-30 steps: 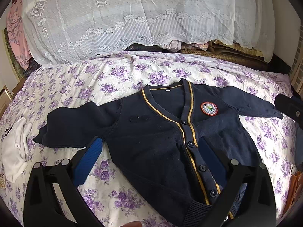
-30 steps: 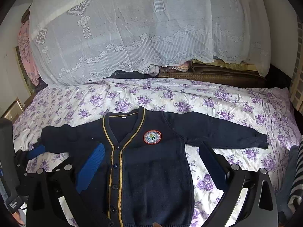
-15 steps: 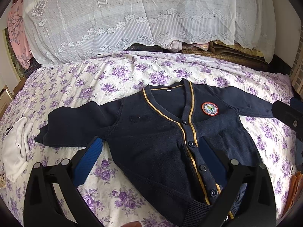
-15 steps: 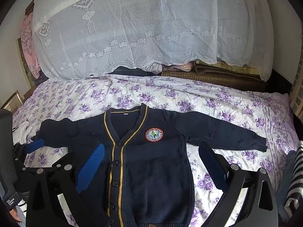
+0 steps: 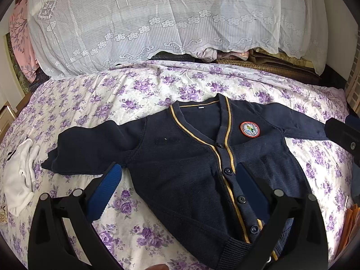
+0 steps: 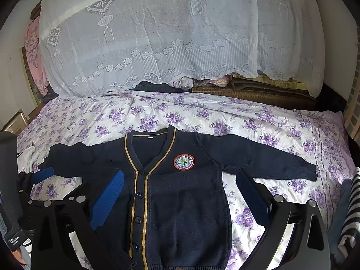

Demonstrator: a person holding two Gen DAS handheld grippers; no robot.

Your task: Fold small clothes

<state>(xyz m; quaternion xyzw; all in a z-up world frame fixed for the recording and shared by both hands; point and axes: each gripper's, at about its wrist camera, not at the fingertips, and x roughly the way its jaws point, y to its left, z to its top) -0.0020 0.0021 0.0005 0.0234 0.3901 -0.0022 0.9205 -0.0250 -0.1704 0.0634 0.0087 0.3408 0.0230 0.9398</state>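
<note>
- Navy cardigan [image 5: 191, 168] flat and face up on the flowered bedsheet [image 5: 139, 90], buttoned, both sleeves out to the sides, round badge [image 5: 249, 129] on the chest.
- Left gripper [image 5: 177, 186] above the cardigan's lower half, jaws wide apart, nothing held; one blue pad over bare sheet beside the cardigan's hem, the other over the button line.
- Right gripper [image 6: 180, 193] also above the cardigan's lower half, jaws spread, empty; one pad over the cardigan's front by the buttons, the other over the sheet just under the far sleeve [image 6: 270, 159].
- White cloth [image 5: 20, 177] lying crumpled on the sheet just past the cuff of the other sleeve, apart from the cardigan.
- Lace cover [image 6: 175, 33] draped over a tall pile behind the cardigan's collar, with stacked fabrics [image 6: 211, 82] peeking out beneath its edge.
- Striped cloth [image 6: 351, 213] at the sheet's edge beyond the far sleeve's cuff.
- Sheet around the cardigan's body bare of other things; nothing lying on the cardigan itself.
</note>
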